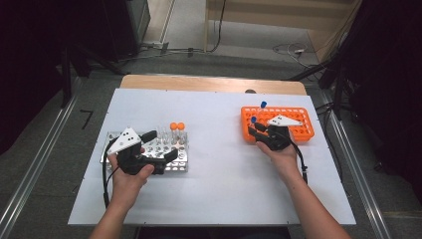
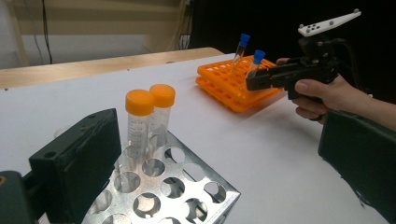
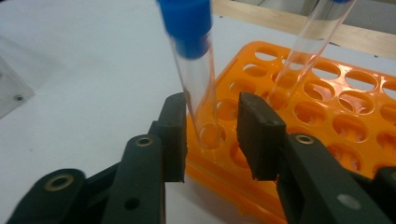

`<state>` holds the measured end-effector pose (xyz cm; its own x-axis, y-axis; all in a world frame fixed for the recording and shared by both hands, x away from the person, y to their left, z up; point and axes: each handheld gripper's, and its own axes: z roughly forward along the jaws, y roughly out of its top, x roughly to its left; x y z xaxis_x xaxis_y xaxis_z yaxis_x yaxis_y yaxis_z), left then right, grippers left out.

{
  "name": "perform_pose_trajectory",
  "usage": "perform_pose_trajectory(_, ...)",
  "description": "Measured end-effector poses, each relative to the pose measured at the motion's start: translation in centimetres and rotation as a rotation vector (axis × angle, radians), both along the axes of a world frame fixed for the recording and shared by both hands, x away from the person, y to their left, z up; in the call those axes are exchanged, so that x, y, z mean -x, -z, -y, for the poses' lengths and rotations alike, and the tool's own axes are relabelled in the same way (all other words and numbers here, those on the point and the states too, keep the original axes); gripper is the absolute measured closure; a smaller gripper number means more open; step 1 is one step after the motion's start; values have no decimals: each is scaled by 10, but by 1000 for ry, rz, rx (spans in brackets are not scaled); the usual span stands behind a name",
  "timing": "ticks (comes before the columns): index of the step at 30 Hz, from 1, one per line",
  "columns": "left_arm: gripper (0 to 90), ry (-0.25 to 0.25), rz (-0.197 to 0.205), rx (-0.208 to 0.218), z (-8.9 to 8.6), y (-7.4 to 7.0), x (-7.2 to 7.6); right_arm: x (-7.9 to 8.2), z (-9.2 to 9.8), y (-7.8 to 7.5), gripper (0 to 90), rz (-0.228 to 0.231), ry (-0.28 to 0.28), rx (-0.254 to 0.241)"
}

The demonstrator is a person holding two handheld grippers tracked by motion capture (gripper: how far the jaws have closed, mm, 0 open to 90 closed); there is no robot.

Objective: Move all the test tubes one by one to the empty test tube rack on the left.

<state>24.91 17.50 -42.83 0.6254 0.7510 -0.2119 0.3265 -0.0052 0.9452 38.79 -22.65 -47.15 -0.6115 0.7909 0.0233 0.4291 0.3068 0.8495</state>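
Nearest the onlooker, two forearms came in from six o'clock over a white bench [image 1: 219,194]. The left claw [image 1: 161,145] hovered at about eight o'clock over a metal rack [image 1: 180,167], its jaws standing wide apart with nothing between them. Two orange-capped tubes [image 2: 148,122] stood upright in that rack, just beyond the claw.

Farther off, at about two o'clock, the right claw [image 3: 212,128] had reached the near left corner of an orange rack [image 1: 304,130]. A blue-capped tube [image 3: 196,74] stood in a corner hole there, its long axis close to upright and leaning a little toward eleven o'clock. The tube sat directly between the two jaws, low on its clear body, with the cap well above them. One jaw looked to touch the glass; a narrow gap remained on the other side, so the jaws were apart and not yet clamped.

A second blue-capped tube [image 3: 308,44] leaned in a hole farther back, toward one o'clock. The right hand was plainly the nearer one; the coming move looked to be a squeeze and a lift along the tube's axis.
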Motion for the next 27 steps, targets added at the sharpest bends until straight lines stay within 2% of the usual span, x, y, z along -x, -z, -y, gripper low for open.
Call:
perform_pose_trajectory(7, 0, 2, -1, -5, 3, 0, 0, -2, -7, 6, 727, 24, 35, 33)
perform_pose_trajectory(12, 0, 6, -2, -7, 4, 0, 0, -2, -10, 6, 750, 35, 26, 39)
perform_pose_trajectory(20, 0, 17, 3, -7, 8, -2, 1, 1, -6, -9, 753, 70, 26, -17)
perform_pose_trajectory(27, 0, 35, 6, -7, 14, -3, 2, 14, -1, -26, 753, 89, -9, -49)
